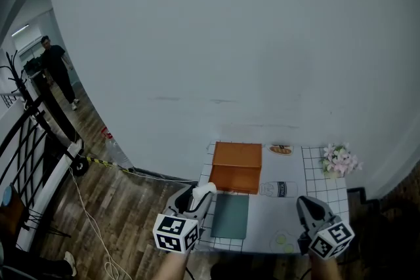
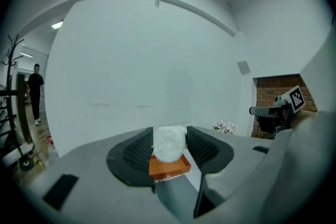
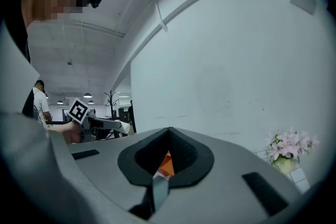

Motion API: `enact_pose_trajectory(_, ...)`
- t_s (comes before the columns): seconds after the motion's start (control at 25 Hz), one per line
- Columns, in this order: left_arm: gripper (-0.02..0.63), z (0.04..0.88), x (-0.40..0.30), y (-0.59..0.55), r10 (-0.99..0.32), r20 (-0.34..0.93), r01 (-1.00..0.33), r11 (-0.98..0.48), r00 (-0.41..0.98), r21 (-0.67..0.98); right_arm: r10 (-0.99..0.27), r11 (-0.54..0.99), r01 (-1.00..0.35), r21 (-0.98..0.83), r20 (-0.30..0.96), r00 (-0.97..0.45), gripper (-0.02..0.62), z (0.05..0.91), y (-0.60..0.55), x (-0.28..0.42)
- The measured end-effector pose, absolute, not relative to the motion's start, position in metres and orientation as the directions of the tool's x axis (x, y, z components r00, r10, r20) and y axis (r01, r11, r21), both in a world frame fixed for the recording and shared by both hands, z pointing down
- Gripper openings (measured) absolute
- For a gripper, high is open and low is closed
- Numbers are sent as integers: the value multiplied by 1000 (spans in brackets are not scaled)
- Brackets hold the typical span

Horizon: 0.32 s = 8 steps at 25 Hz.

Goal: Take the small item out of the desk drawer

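A small white fluffy ball (image 2: 169,144) sits between the pads of my left gripper (image 2: 169,147), which is shut on it. In the head view the left gripper (image 1: 202,194) holds the ball (image 1: 205,189) over the table's left edge, just left of the orange desk drawer box (image 1: 236,167). That box (image 2: 169,166) shows below the ball in the left gripper view. My right gripper (image 1: 307,205) hovers over the table's front right part. In its own view the right gripper (image 3: 169,138) is shut with nothing in it, jaw tips touching.
The table (image 1: 325,188) has a white grid cloth. On it lie a teal mat (image 1: 230,216), a clear bottle on its side (image 1: 279,189), a small dish (image 1: 281,150) and pink flowers (image 1: 339,159). A white wall stands behind. A person (image 1: 58,69) walks far left by a black railing (image 1: 26,141).
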<state>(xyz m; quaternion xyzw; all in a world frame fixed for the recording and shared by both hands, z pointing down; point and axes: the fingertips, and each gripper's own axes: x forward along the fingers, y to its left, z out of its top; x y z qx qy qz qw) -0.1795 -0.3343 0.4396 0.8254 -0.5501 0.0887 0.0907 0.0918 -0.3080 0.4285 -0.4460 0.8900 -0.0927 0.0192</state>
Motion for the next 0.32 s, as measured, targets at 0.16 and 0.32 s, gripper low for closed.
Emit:
enact_pose_trajectory(0.16, 209, 439, -183, -337, -895, 242, -927, -372, 374, 59, -787, 596, -780, -189, 51, -614, 3, 431, -306, 83)
enact_pose_trajectory(0.32, 209, 436, -186, -339, -900, 231, -929, -361, 370, 84, -777, 609, -770, -193, 50, -627, 3, 431, -303, 73)
